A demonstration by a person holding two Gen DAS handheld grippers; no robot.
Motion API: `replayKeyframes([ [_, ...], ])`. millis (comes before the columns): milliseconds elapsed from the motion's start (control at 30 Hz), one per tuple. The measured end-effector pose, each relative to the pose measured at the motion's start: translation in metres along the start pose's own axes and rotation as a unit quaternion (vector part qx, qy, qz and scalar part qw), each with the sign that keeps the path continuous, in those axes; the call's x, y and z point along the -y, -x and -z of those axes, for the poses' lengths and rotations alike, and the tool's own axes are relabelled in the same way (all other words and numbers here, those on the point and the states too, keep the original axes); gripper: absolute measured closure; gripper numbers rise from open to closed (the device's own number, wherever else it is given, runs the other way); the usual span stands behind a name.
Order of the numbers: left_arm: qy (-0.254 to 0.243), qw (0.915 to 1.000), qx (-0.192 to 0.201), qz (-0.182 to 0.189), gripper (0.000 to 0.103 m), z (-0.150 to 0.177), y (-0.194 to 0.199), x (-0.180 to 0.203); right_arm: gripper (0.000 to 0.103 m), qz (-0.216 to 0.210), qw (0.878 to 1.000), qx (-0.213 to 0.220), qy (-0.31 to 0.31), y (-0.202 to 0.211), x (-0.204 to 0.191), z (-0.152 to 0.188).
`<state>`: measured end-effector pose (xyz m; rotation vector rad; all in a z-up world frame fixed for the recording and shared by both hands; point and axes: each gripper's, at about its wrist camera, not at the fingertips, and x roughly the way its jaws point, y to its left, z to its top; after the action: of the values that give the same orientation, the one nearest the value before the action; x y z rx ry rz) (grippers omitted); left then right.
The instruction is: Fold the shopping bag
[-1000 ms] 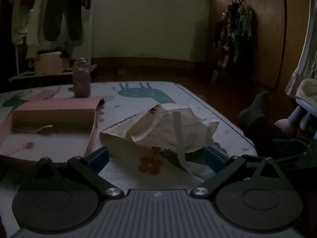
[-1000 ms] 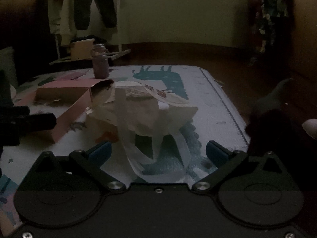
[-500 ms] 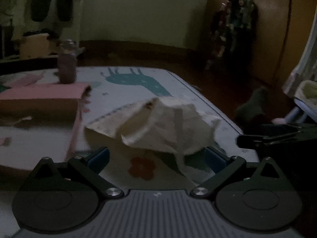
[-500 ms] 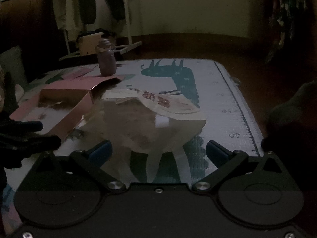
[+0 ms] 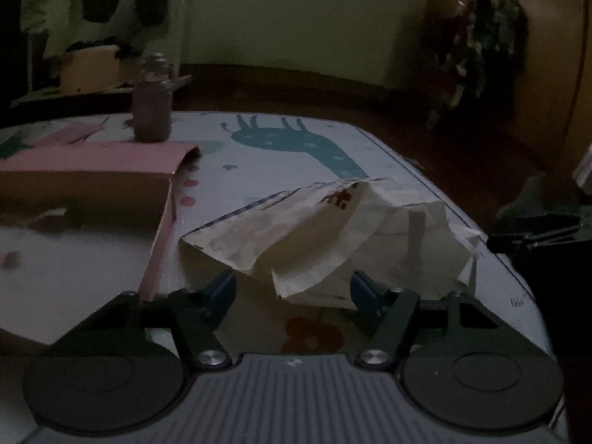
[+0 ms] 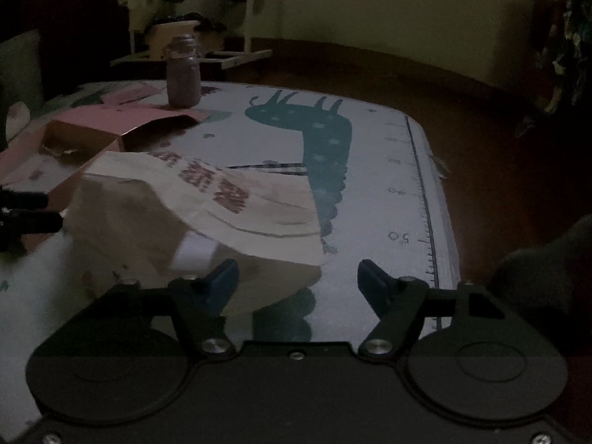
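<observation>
A crumpled cream shopping bag with red print lies on the play mat, mouth gaping toward me. My left gripper stands open, its blue fingertips on either side of the bag's near lower fold, with no clear grip on it. In the right wrist view the same bag spreads flatter, red lettering up, a white handle strap at its near edge. My right gripper is open over the bag's near right corner. Each gripper shows dark at the other view's edge.
An open pink cardboard box lies left of the bag, and a small dark jar stands behind it. The mat's right edge with ruler marks borders dark wooden floor. A dark-socked foot rests at the right. Clothes hang at the back.
Both grippers have moved forward and down onto the bag, and their jaws have narrowed somewhat. The bag has shifted and lies flatter, with its handles no longer trailing in front.
</observation>
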<state>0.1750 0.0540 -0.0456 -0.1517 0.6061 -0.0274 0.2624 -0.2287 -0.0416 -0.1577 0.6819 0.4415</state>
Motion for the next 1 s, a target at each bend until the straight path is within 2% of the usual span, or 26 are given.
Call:
replayKeyframes([
  [100,-0.002,1.0000,-0.006,-0.001,0.050,0.005,-0.012,0.002,0.030,-0.011,0.999,-0.013,-0.039,-0.014,0.005,0.002],
  [133,-0.003,1.0000,-0.009,0.001,0.063,0.006,-0.016,0.002,0.032,-0.012,0.999,-0.012,-0.045,-0.015,0.006,0.001],
  [167,-0.003,0.9999,-0.011,0.003,0.070,0.007,-0.019,0.003,0.033,-0.013,0.999,-0.006,-0.049,-0.014,0.005,0.000],
  [300,-0.012,0.9996,-0.010,0.024,0.071,0.006,-0.021,0.011,0.034,-0.008,0.998,0.021,-0.062,-0.001,0.000,0.001],
  [400,-0.027,0.9982,-0.018,0.051,0.071,0.009,-0.017,0.028,0.034,-0.035,0.996,0.034,-0.078,0.019,-0.007,0.010],
  [500,-0.044,0.9944,-0.019,0.094,0.071,0.016,-0.011,0.047,0.034,-0.073,0.993,0.052,-0.074,0.040,-0.018,0.014],
  [533,-0.054,0.9919,-0.023,0.113,0.069,0.018,-0.009,0.054,0.034,-0.088,0.991,0.059,-0.076,0.046,-0.021,0.016],
  [567,-0.063,0.9897,-0.026,0.126,0.058,0.020,-0.006,0.058,0.034,-0.102,0.989,0.063,-0.083,0.049,-0.023,0.018],
  [633,-0.079,0.9879,-0.032,0.130,0.046,0.023,0.000,0.061,0.034,-0.136,0.983,0.067,-0.100,0.053,-0.032,0.024],
  [700,-0.083,0.9884,-0.035,0.123,0.046,0.025,0.005,0.058,0.036,-0.139,0.984,0.063,-0.094,0.047,-0.039,0.025],
  [800,-0.049,0.9924,-0.043,0.105,0.046,0.025,0.013,0.039,0.052,-0.145,0.984,0.057,-0.086,0.039,-0.050,0.027],
  [900,0.023,0.9942,-0.047,0.094,0.046,0.024,0.017,0.010,0.053,-0.150,0.984,0.052,-0.078,0.030,-0.060,0.029],
  [933,0.064,0.9922,-0.048,0.095,0.046,0.024,0.016,-0.002,0.053,-0.151,0.984,0.050,-0.075,0.027,-0.063,0.030],
  [1000,0.102,0.9885,-0.048,0.100,0.046,0.024,0.014,-0.013,0.053,-0.155,0.984,0.046,-0.069,0.021,-0.070,0.031],
])
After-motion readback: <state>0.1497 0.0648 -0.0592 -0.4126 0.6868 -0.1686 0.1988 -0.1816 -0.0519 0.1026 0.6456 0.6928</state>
